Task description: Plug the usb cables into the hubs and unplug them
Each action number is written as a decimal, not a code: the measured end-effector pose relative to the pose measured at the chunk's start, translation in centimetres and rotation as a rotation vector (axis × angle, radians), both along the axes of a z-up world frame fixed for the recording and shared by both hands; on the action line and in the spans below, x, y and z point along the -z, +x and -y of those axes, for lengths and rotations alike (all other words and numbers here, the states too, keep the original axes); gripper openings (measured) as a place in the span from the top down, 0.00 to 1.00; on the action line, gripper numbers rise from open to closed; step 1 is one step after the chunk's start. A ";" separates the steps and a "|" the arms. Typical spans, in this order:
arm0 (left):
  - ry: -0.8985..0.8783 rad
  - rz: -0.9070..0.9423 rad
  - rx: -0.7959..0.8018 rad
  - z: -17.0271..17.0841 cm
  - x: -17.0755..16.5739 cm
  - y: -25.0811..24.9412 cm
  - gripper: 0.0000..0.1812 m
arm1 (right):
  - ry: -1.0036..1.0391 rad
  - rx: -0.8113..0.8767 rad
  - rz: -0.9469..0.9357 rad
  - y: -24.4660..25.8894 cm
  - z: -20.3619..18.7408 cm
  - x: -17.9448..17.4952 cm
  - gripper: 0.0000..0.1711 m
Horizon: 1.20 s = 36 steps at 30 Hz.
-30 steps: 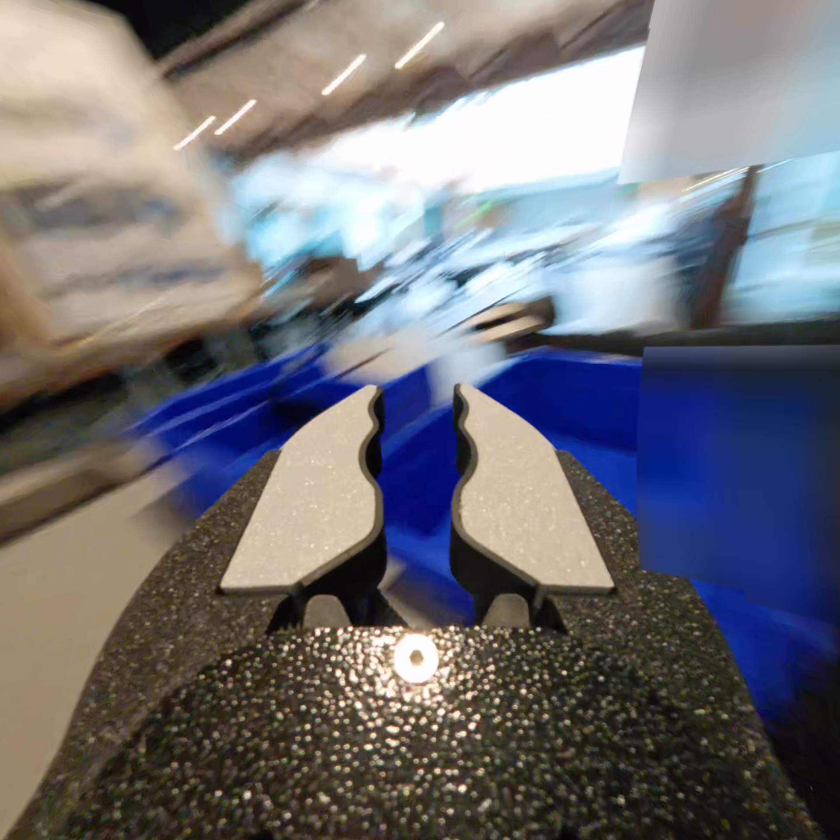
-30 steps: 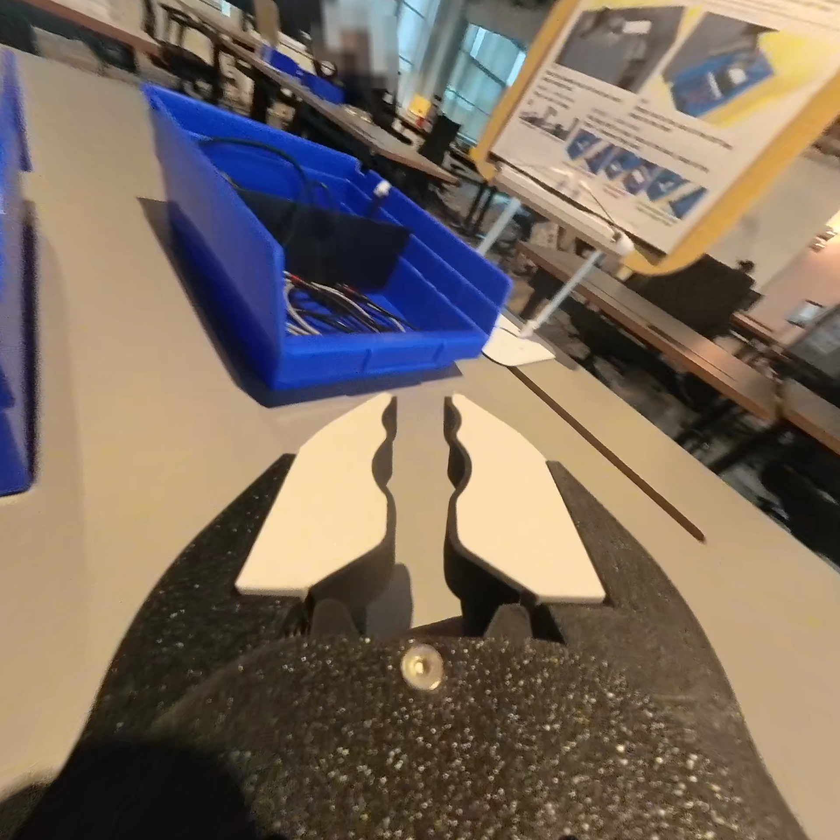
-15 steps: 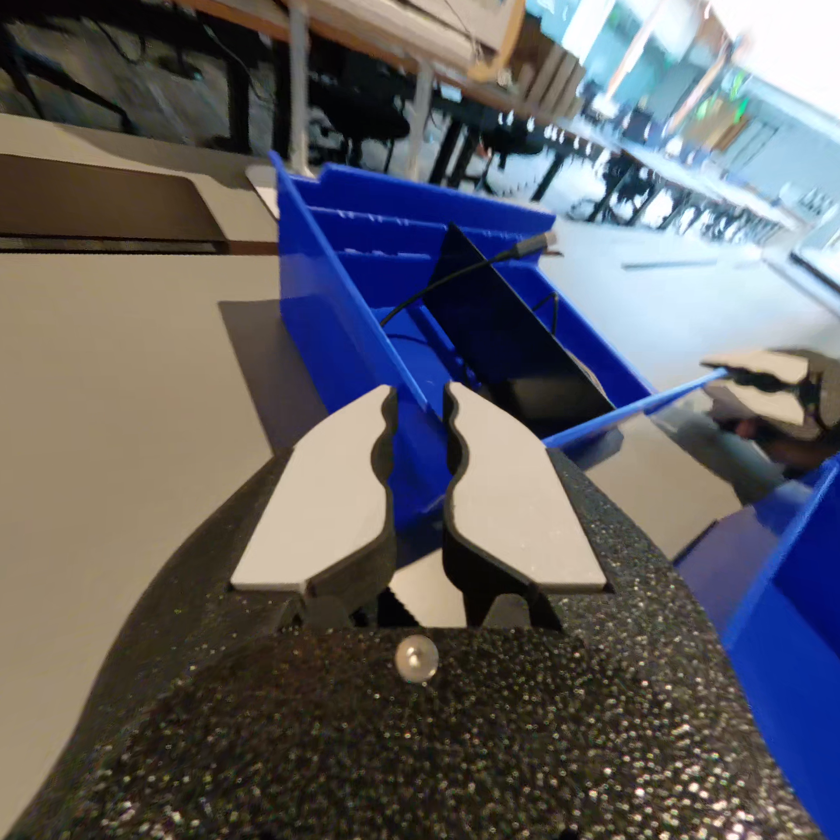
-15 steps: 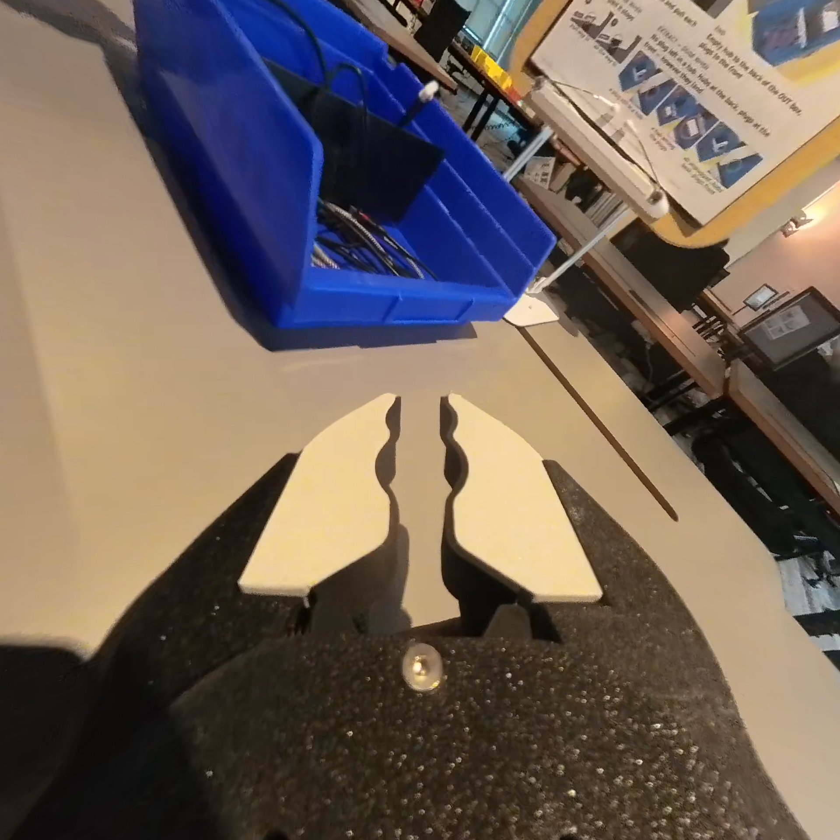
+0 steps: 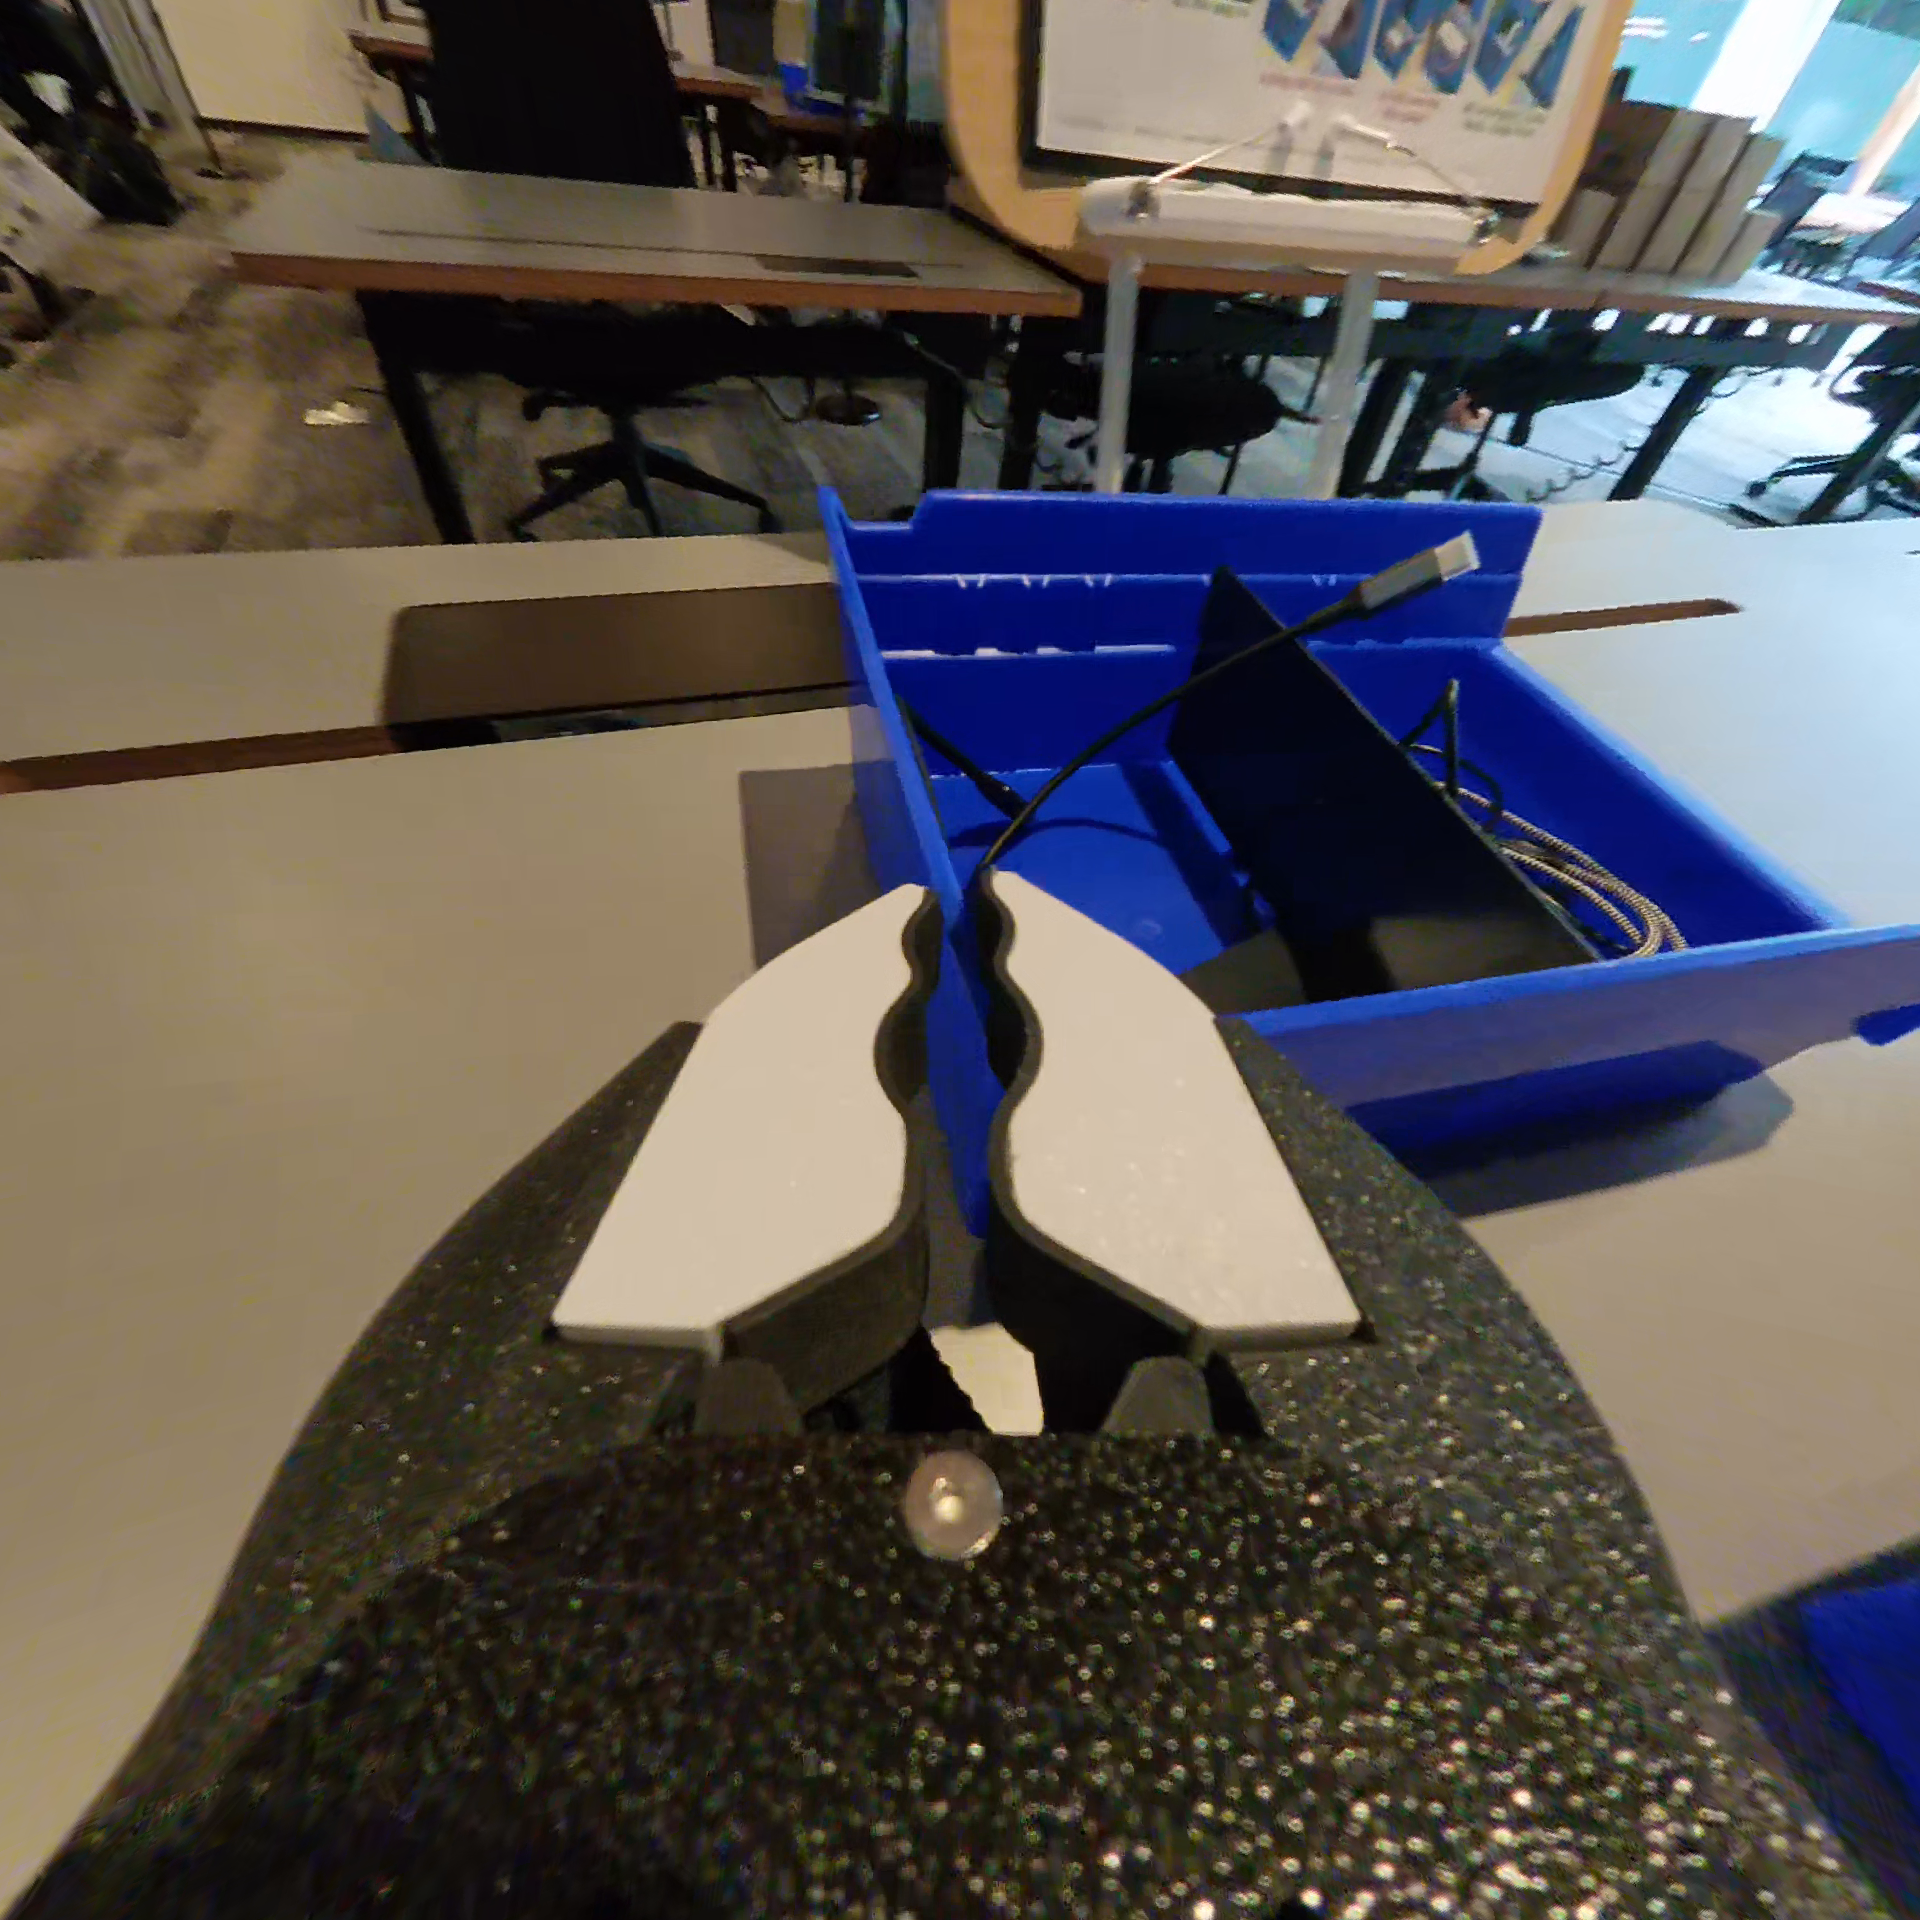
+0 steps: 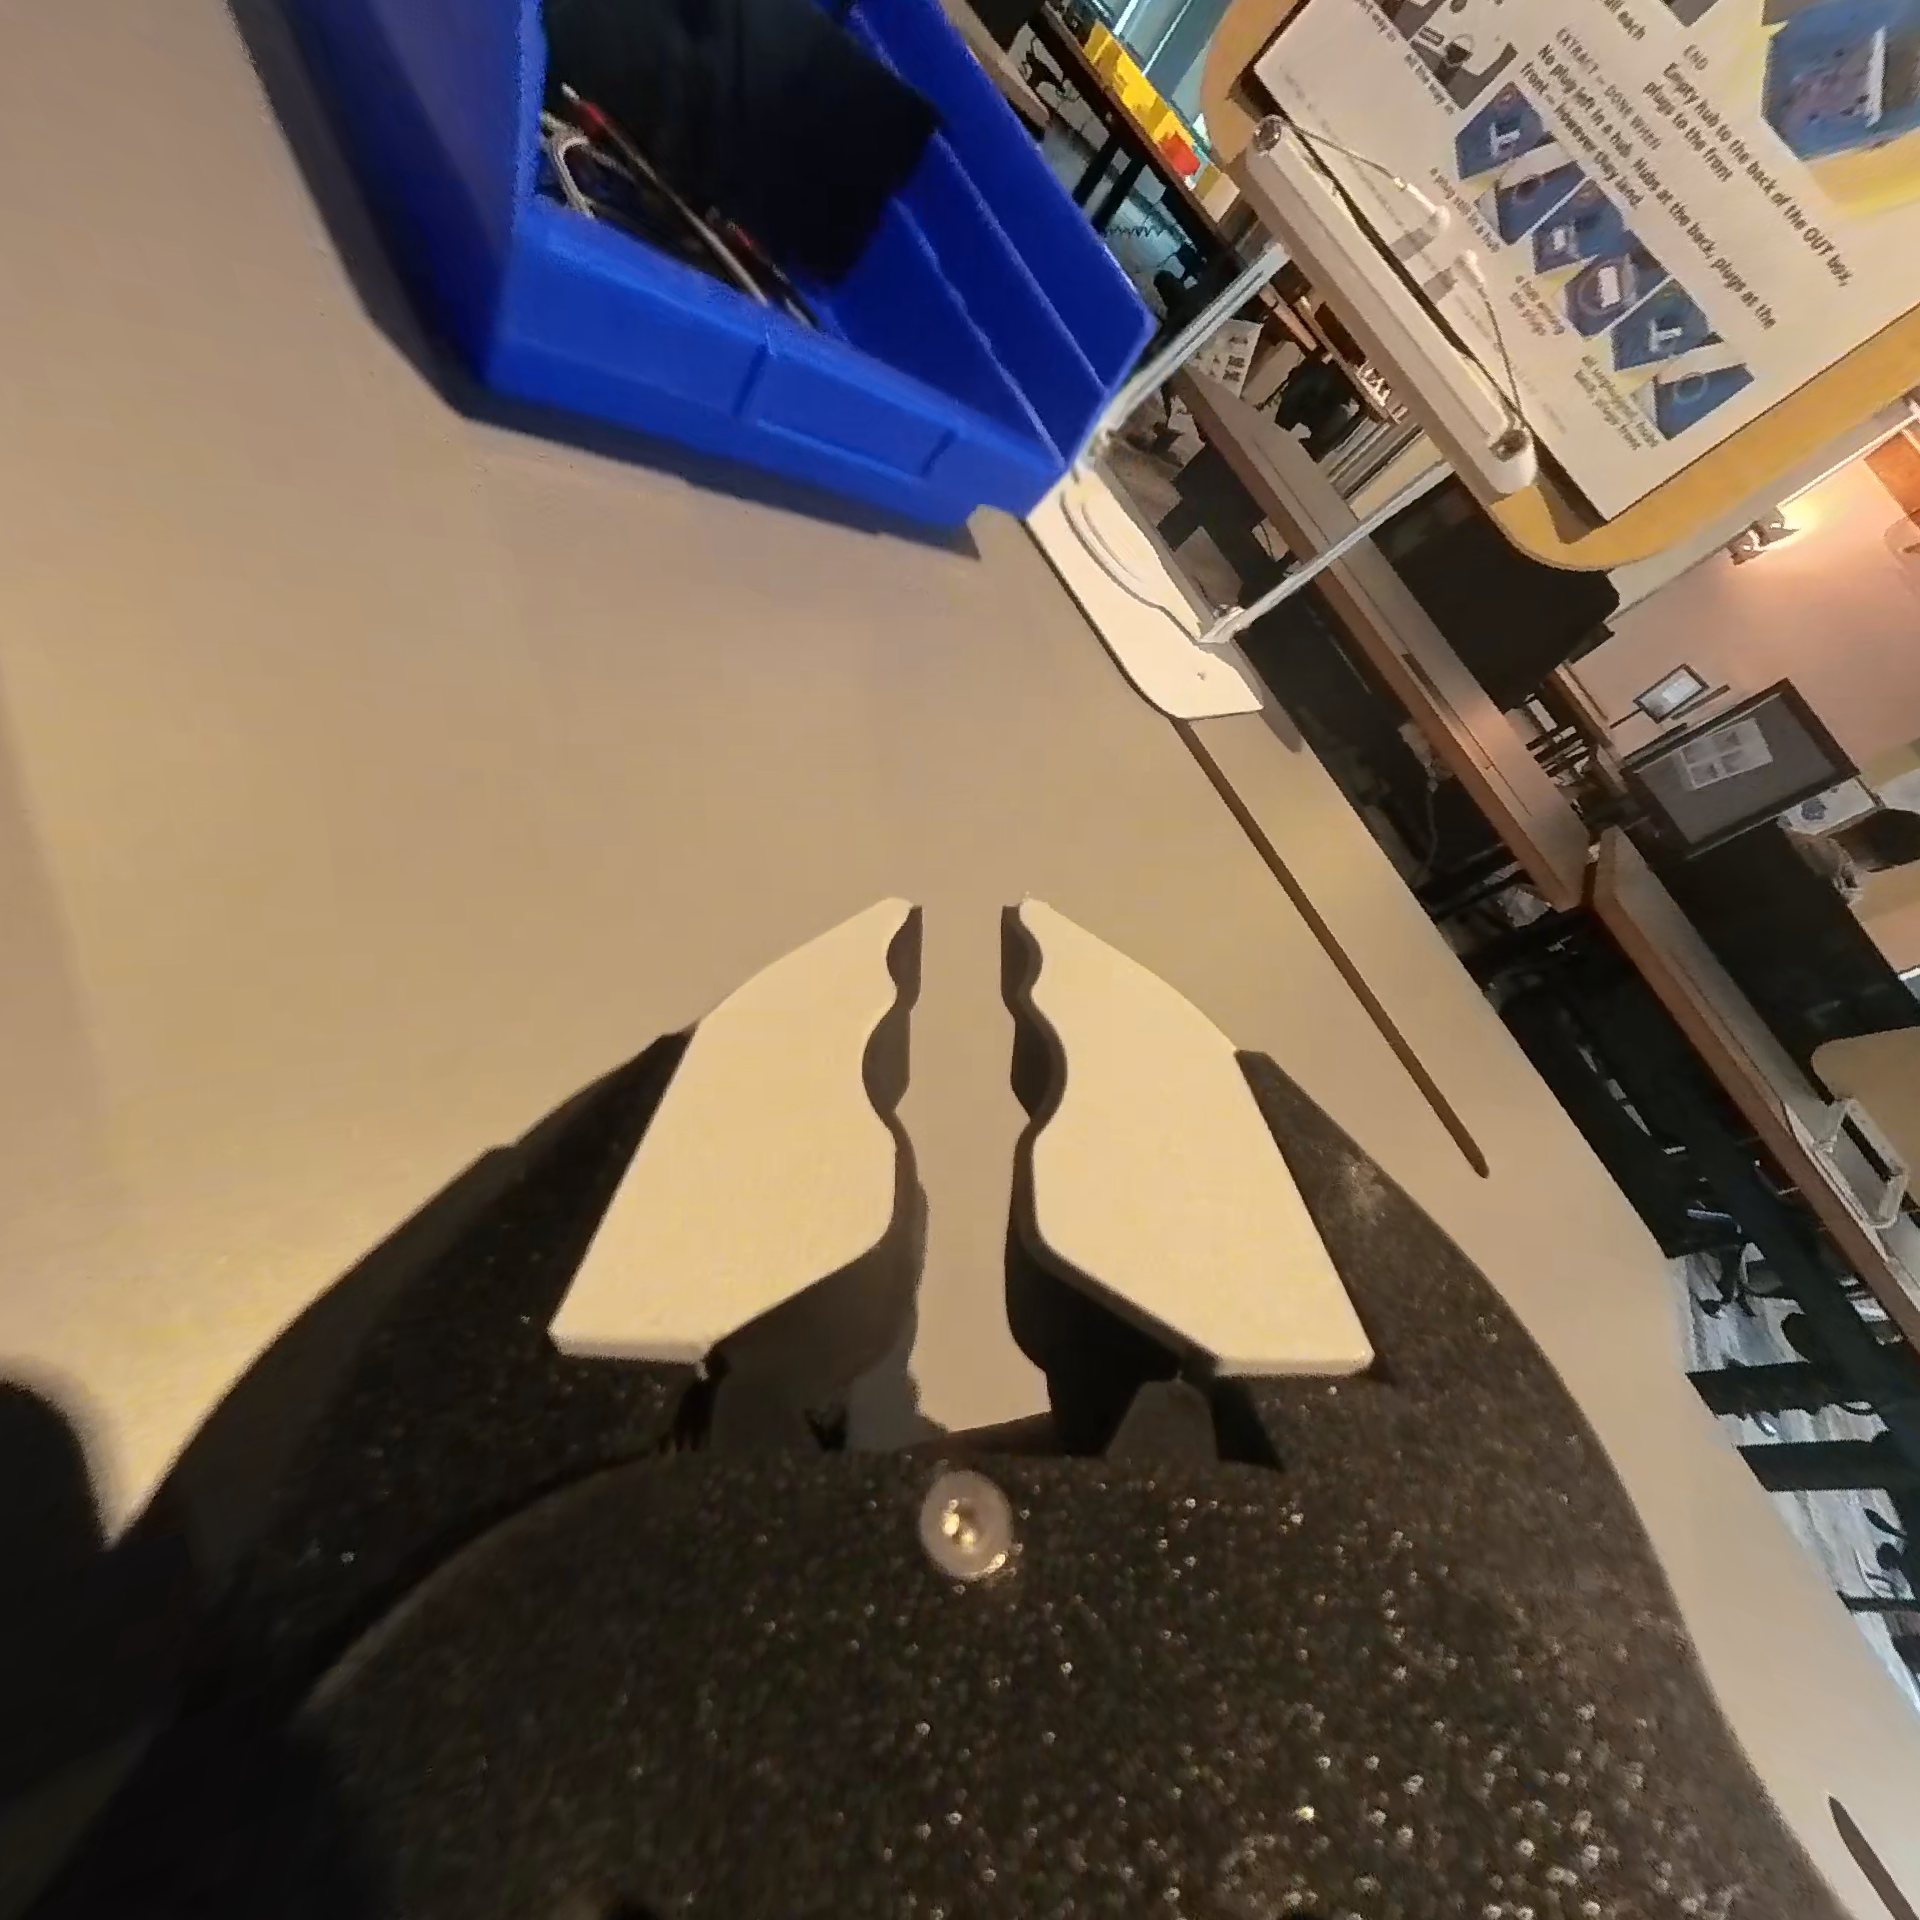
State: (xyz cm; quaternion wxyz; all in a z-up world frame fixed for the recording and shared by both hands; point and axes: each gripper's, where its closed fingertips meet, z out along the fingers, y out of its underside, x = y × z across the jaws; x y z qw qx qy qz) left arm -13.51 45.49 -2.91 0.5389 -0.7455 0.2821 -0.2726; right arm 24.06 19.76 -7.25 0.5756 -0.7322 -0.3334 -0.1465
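Grey desk (image 5: pixel 312 1039) fills the lower left of the left wrist view, and the left tool (image 5: pixel 958 914) sits at centre frame with its two pale fingers (image 5: pixel 769 1122) parted by a narrow gap, released and holding nothing. Its tips point at the near left wall of a blue bin (image 5: pixel 1558 997) that takes up the middle right of the frame. A black divider (image 5: pixel 1351 810) stands slantwise inside the bin. To the left of the divider a thin black usb cable (image 5: pixel 1143 717) arcs up out of the bin, its grey plug (image 5: pixel 1418 574) hanging in the air above the back wall. Right of the divider, braided cables (image 5: pixel 1590 883) lie coiled on the bin floor. I cannot pick out a hub with any certainty. At the upper right a printed board (image 5: pixel 1299 94) stands on a white stand.

From the right wrist view, the right tool (image 6: pixel 961 912) hovers at centre frame above bare desk (image 6: pixel 520 779), fingers likewise slightly apart and empty. A blue bin (image 6: pixel 748 374) sits well away in the upper left, with a black divider (image 6: pixel 790 135) and a bundle of cables (image 6: pixel 665 218) just beside it. The board (image 6: pixel 1558 208) tilts across the upper right corner.
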 end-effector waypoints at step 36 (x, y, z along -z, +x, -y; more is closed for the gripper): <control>0.520 -0.323 0.211 8.4 -2.5 8.2 1.00 | -0.025 0.010 0.014 0.2 -0.1 0.6 0.92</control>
